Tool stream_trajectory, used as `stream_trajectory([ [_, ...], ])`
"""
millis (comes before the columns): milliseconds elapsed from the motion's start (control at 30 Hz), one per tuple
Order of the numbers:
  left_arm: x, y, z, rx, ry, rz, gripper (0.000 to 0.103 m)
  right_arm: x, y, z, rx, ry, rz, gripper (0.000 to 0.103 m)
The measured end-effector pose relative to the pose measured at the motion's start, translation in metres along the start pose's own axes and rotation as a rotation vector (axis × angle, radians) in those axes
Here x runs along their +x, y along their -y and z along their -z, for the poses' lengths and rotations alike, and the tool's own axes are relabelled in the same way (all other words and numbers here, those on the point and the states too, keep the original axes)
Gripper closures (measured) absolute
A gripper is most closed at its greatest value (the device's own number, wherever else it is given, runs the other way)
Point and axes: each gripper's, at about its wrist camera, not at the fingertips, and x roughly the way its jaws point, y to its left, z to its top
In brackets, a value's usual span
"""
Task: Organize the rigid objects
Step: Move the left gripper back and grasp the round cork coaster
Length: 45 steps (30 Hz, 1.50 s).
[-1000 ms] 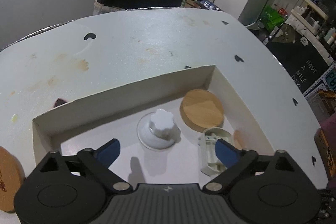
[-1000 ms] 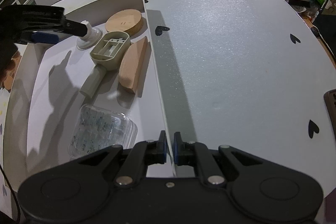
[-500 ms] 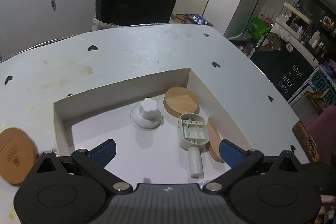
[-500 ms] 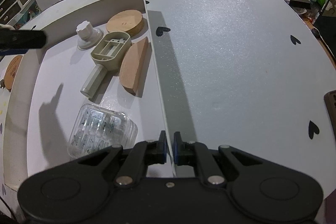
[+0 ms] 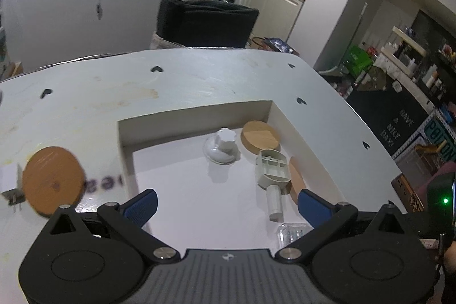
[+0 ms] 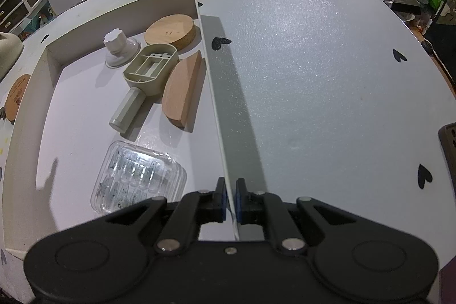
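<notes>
Beside the white box (image 5: 125, 144), out on the table, lay a cork coaster (image 5: 52, 181) not yet put away. Inside sat the suction knob (image 6: 118, 47), cork disc (image 6: 170, 32), grey scoop (image 6: 148, 76), wooden wedge (image 6: 183, 89) and clear case (image 6: 139, 178). Left gripper (image 5: 226, 202) hung spread wide, empty. Right gripper (image 6: 230, 200) pinched the box's wall. Risk: that thin wall could buckle if tugged.
</notes>
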Motion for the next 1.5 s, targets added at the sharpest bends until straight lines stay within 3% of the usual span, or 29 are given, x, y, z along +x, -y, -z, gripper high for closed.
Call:
stream_trajectory([
  [300, -0.023, -0.032, 0.011, -0.052, 0.047, -0.069, 0.0, 0.0, 0.0, 0.0, 0.001, -0.001, 0.001, 0.096],
  [667, -0.032, -0.089, 0.023, -0.114, 0.099, -0.22, 0.0, 0.0, 0.001, 0.0, 0.006, 0.0, 0.0, 0.096],
  [900, -0.018, -0.124, 0.026, -0.043, 0.153, -0.278, 0.0, 0.0, 0.002, 0.0, 0.011, 0.0, -0.001, 0.096],
  [1233, 0.026, -0.164, 0.039, -0.057, 0.055, -0.204, 0.0, -0.001, 0.004, 0.002, 0.029, 0.003, -0.002, 0.095],
  [1500, 0.059, -0.177, 0.03, -0.021, 0.02, -0.269, 0.0, -0.001, 0.004, 0.002, 0.043, 0.003, 0.002, 0.095],
])
